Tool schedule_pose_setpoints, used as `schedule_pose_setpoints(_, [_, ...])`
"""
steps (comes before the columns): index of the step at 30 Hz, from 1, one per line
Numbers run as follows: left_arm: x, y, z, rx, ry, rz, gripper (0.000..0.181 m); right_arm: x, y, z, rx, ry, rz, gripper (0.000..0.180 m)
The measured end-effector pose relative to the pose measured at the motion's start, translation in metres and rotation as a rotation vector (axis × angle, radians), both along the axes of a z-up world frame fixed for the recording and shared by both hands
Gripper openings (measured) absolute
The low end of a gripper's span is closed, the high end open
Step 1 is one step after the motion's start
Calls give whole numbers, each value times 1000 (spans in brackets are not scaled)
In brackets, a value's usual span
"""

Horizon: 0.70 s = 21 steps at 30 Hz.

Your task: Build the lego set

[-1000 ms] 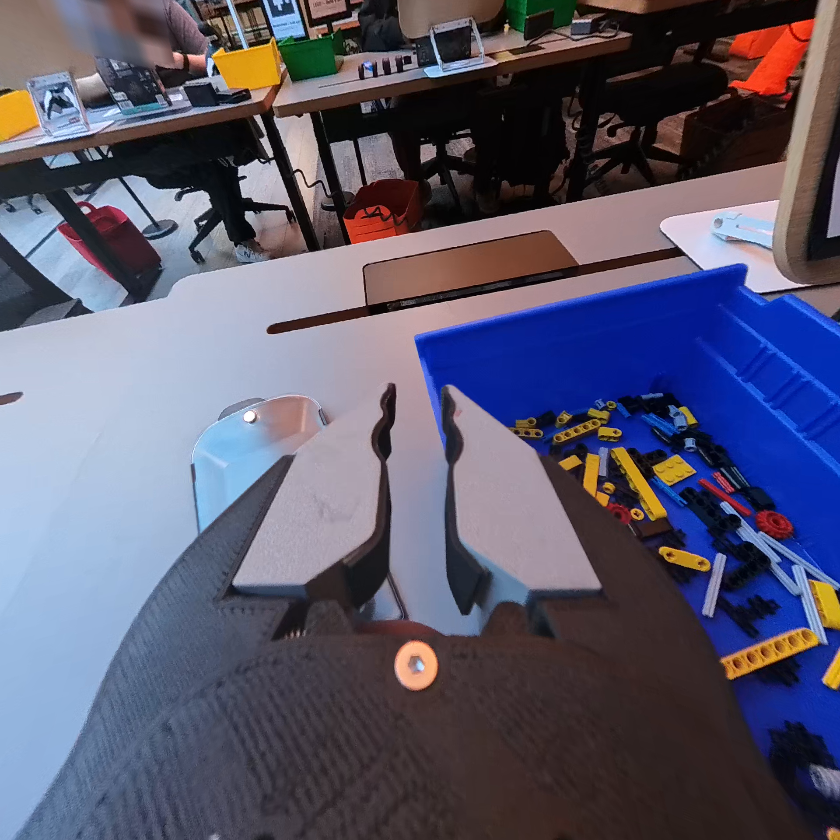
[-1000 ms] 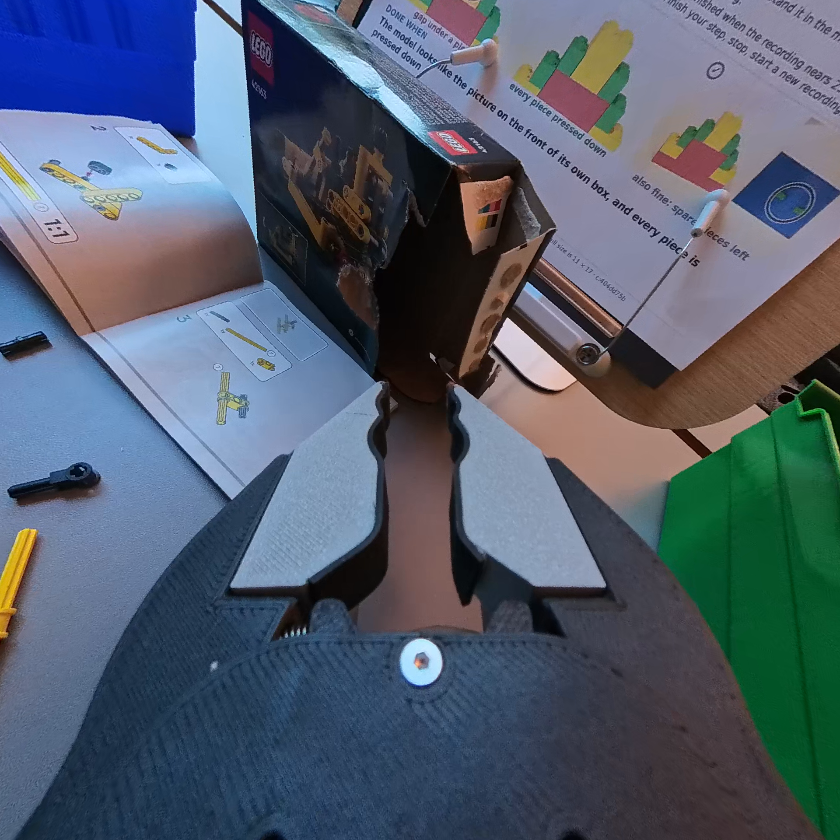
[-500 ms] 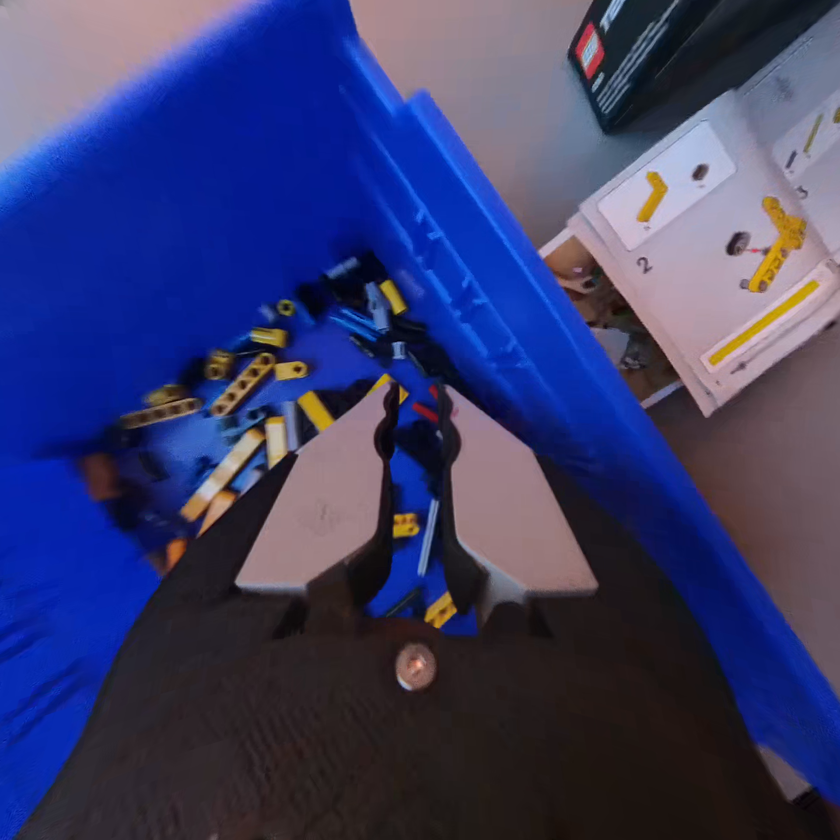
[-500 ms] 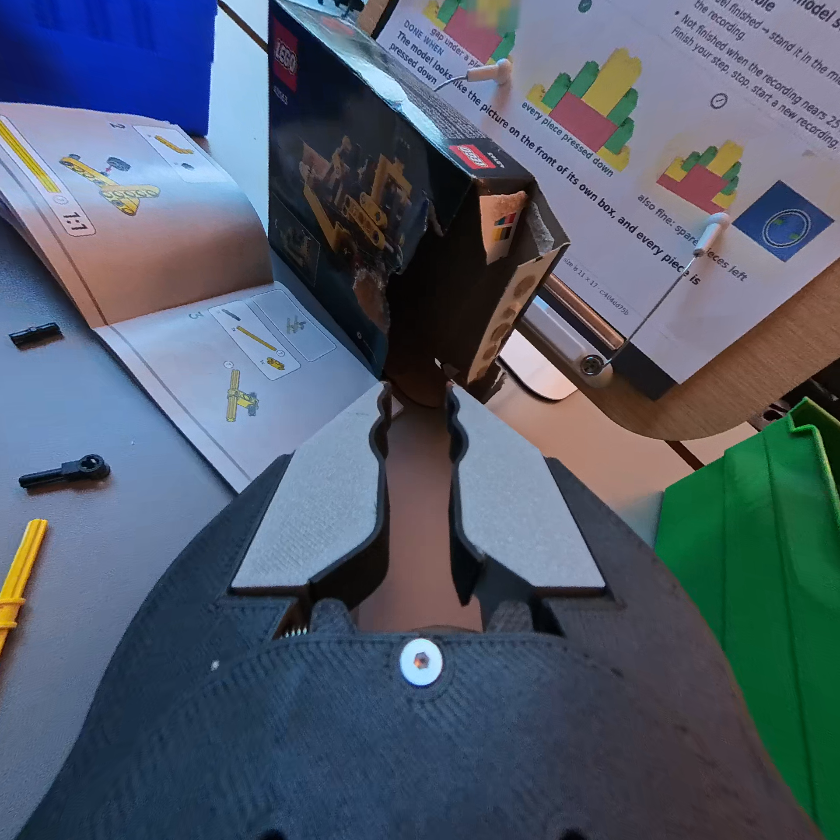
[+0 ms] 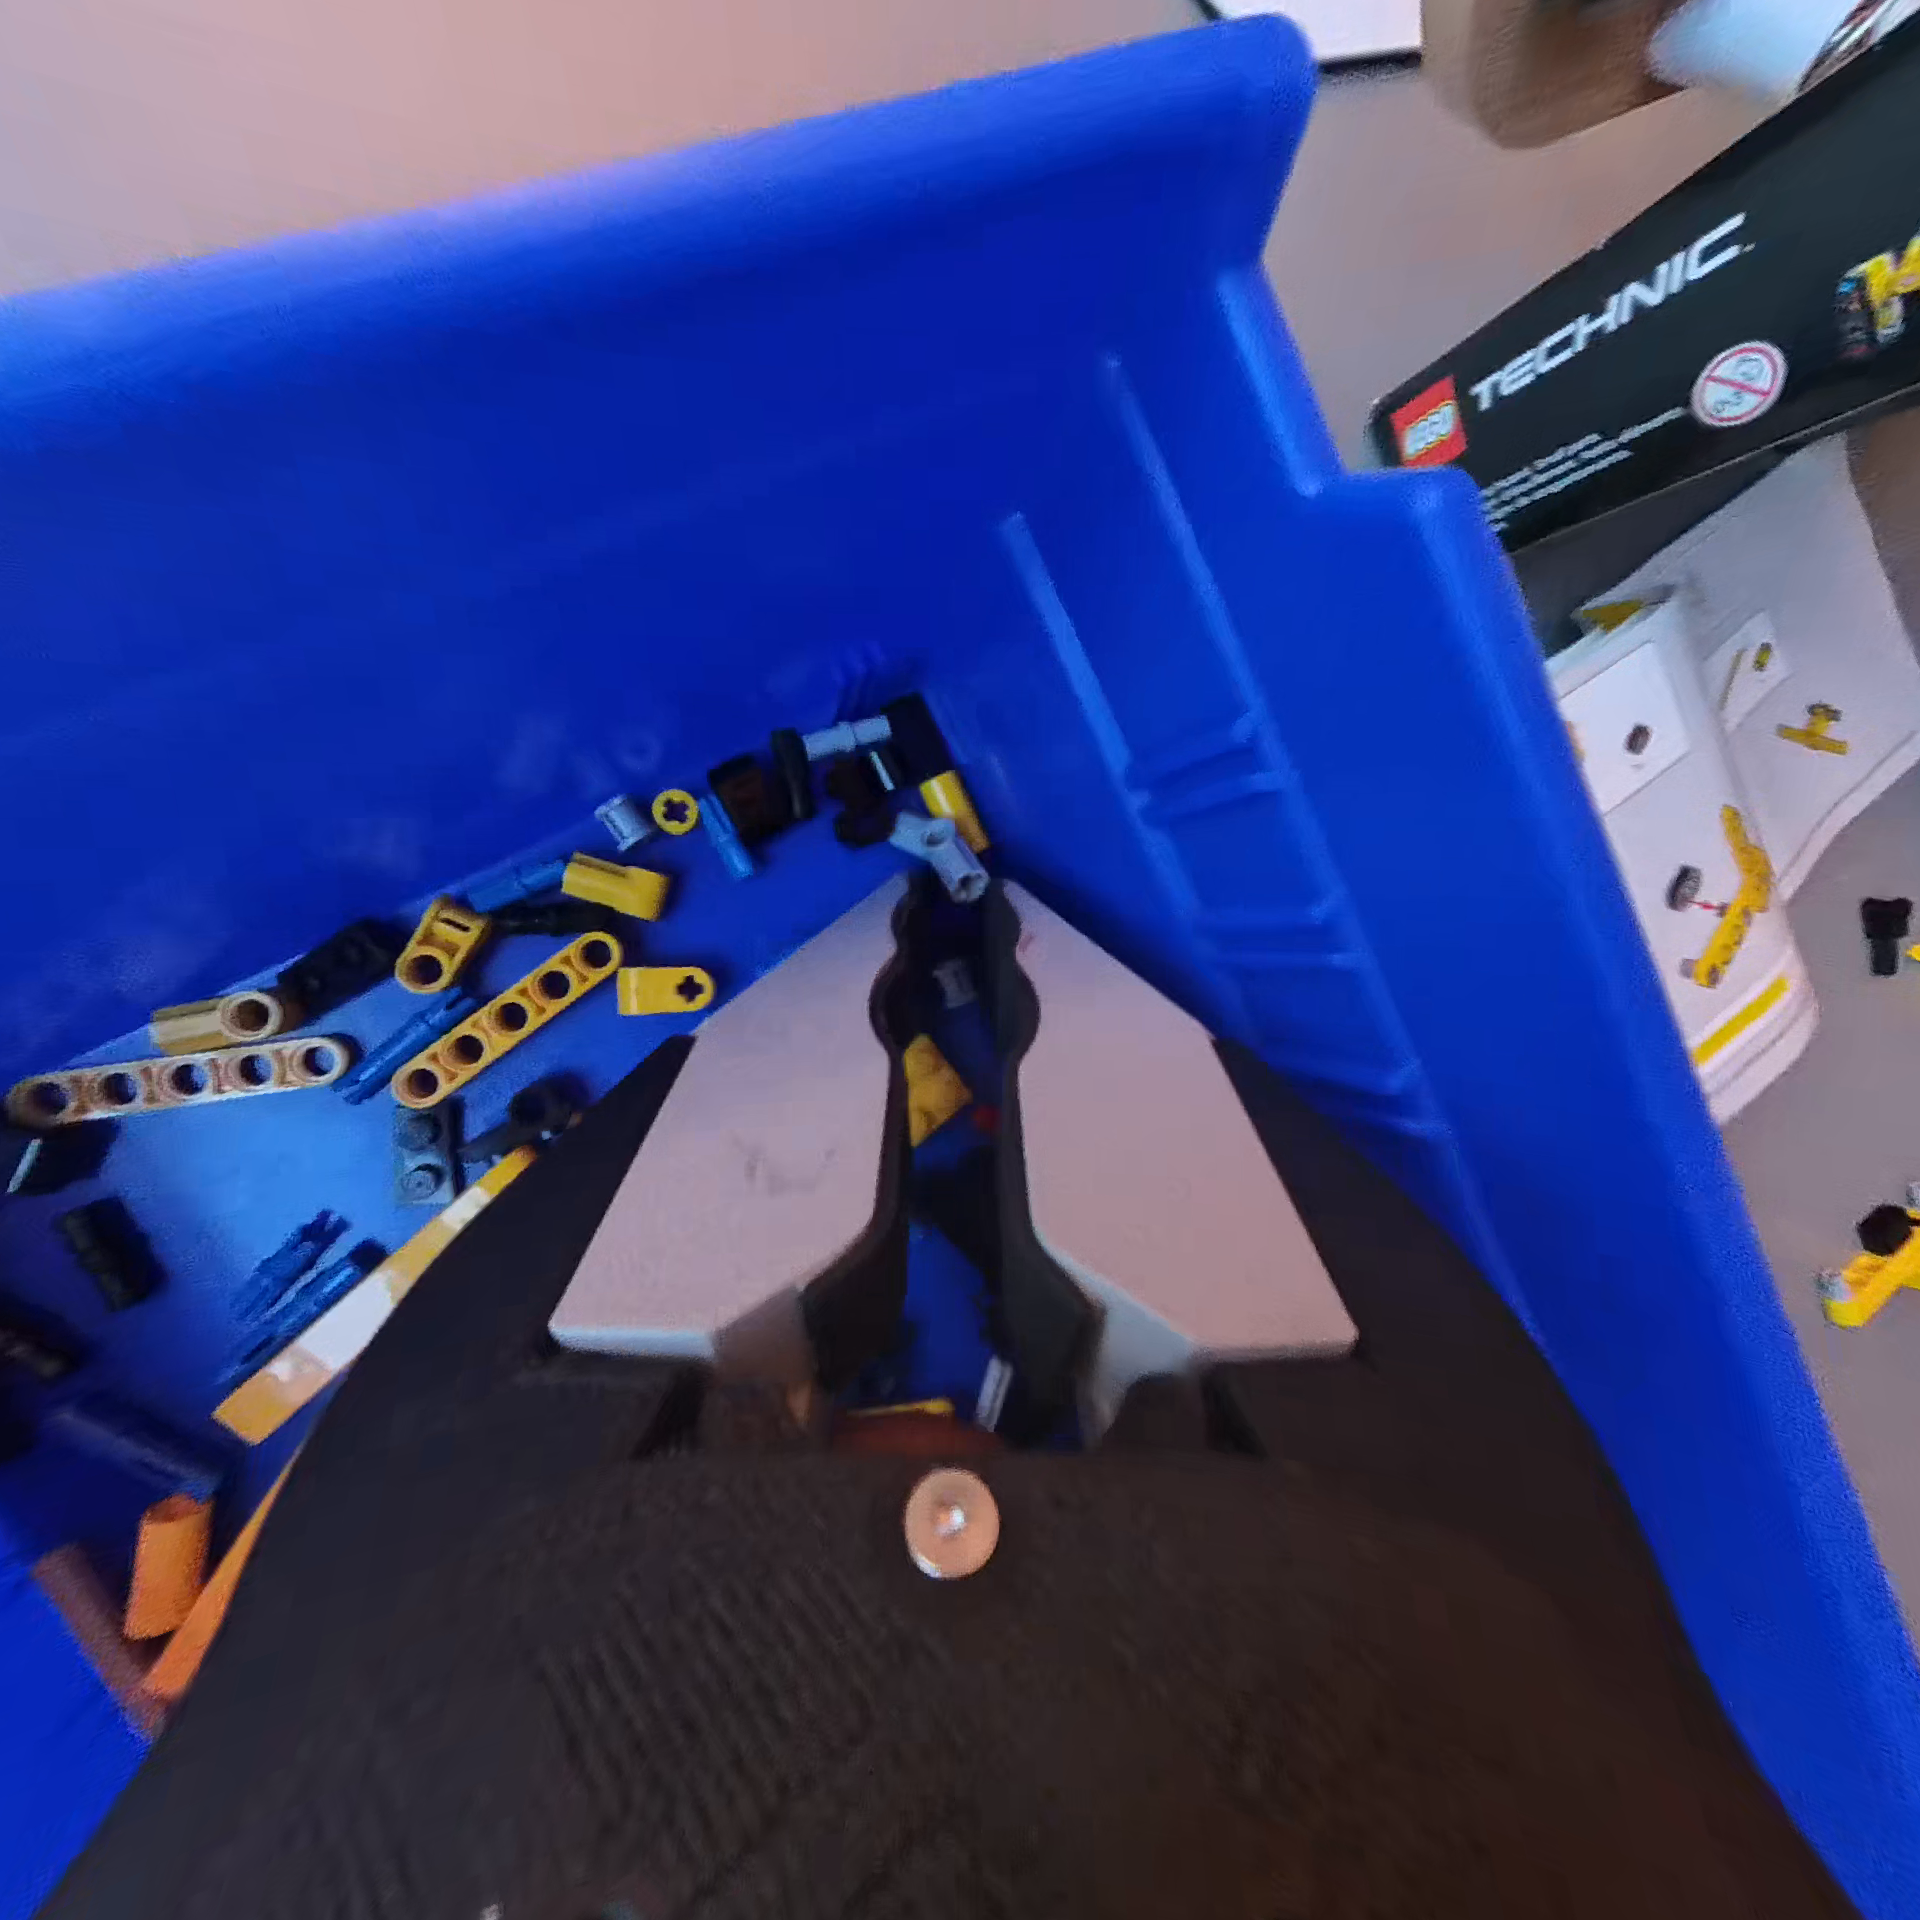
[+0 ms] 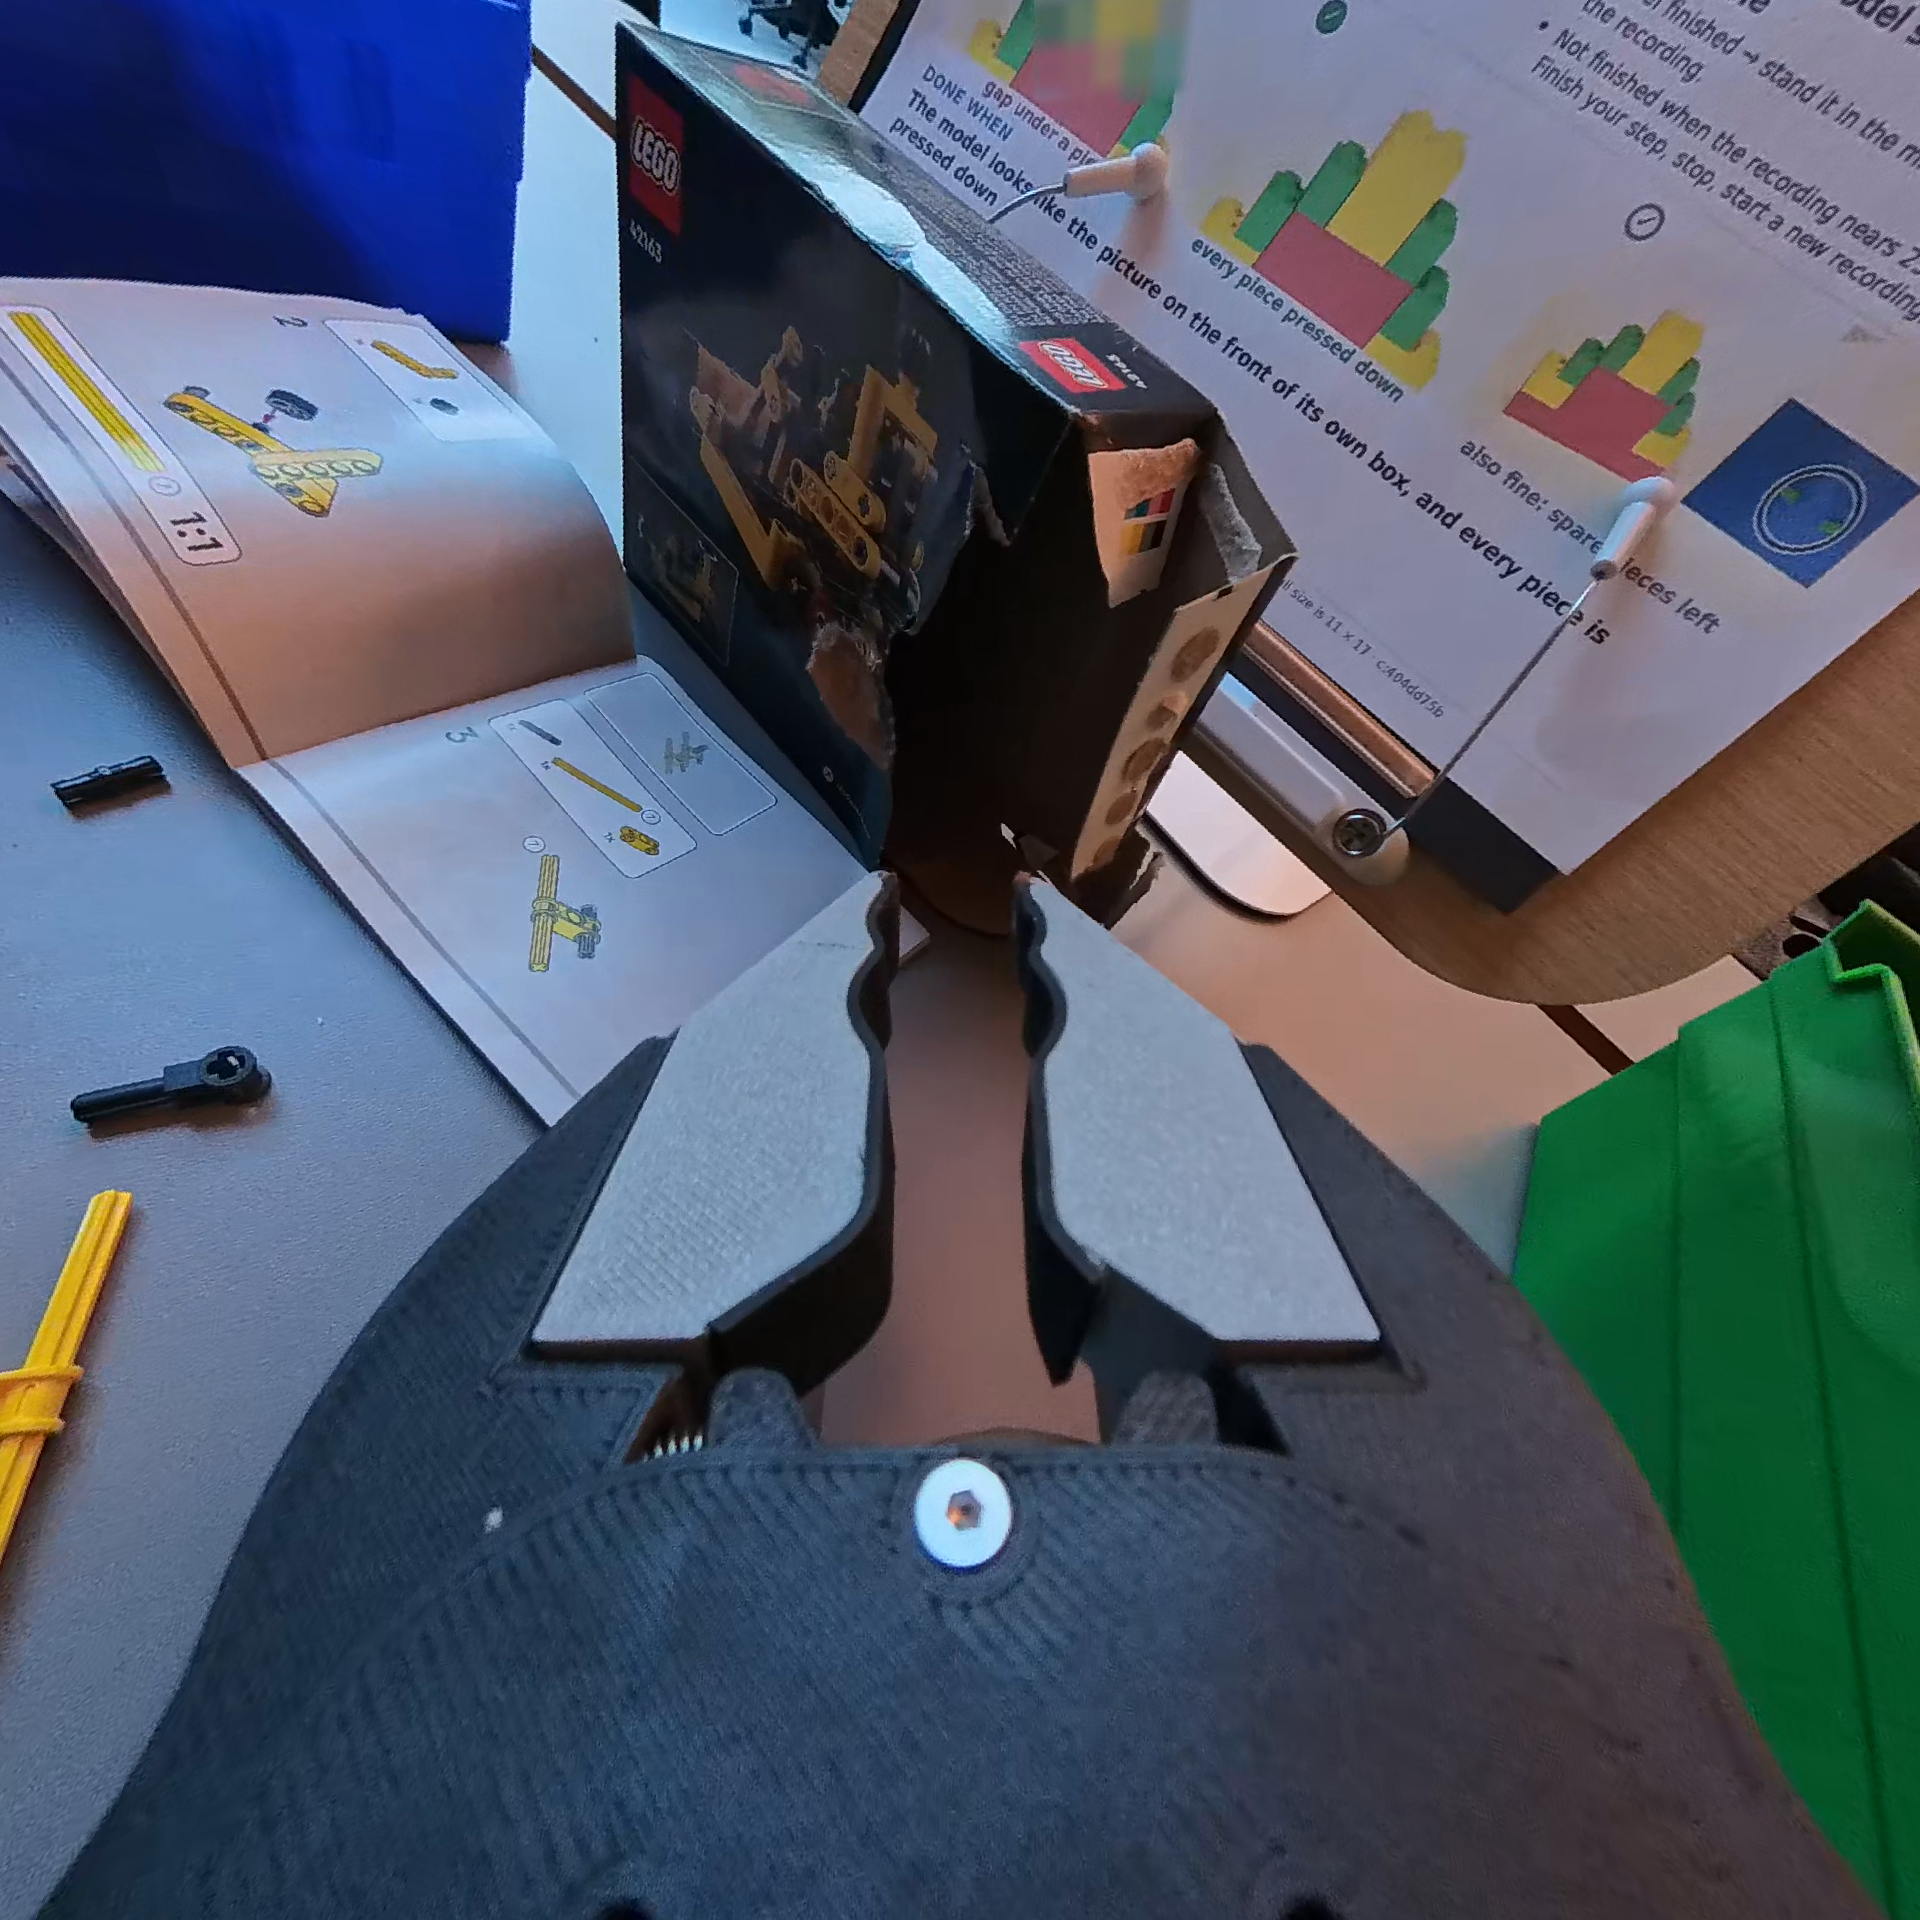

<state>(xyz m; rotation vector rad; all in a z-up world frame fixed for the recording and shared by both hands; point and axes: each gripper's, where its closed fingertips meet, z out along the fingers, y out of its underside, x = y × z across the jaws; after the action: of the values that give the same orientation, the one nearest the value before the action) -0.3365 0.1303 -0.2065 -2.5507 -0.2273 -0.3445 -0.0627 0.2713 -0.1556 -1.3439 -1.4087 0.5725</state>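
Note:
My left gripper (image 5: 951,909) is down inside the blue bin (image 5: 623,468), pointing at its far right corner. Its jaws stand a little apart, with nothing clearly held. A grey connector (image 5: 940,844) lies just ahead of the tips. Loose pieces lie around it, among them a yellow five-hole beam (image 5: 509,1023) and a tan beam (image 5: 177,1081). My right gripper (image 6: 956,904) is open and empty, low over the table before the torn end of the black lego box (image 6: 831,468). The open instruction booklet (image 6: 416,582) lies to its left.
On the table left of my right gripper lie two black pins (image 6: 171,1086) (image 6: 109,779) and a yellow axle (image 6: 52,1351). A green bin (image 6: 1745,1351) stands at the right. A printed sheet on a wooden stand (image 6: 1558,312) rises behind the box. Some 30 cm of space lies between my two pairs of fingers. The yellow axle (image 6: 52,1351) is about 15 cm from my right fingertips.
My left gripper swung from above the bare table into the blue bin and went down toward its corner, its jaws a little narrower. My right gripper only drifted slightly.

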Motion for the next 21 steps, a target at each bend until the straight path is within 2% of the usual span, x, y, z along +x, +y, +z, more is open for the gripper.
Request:
schedule_pose_setpoints(4, [-23,-10,-2,-48,142,21,7,0,0,0,7,-4,-4,19])
schedule_pose_setpoints(12, [-14,-5,12,4,-24,23,10,0,0,0,12,-4,-7,18])
schedule_pose_setpoints(14, [-10,-6,12,2,-13,-25,12,0,0,0,11,-3,-7,18])
schedule_pose_setpoints(17, [0,-7,14,2,-30,-113,26,0,0,0,7,1,-6,18])
schedule_pose_setpoints(21, [3,-5,13,-19,-38,-151,28,0,0,1,4,8,-4,18])
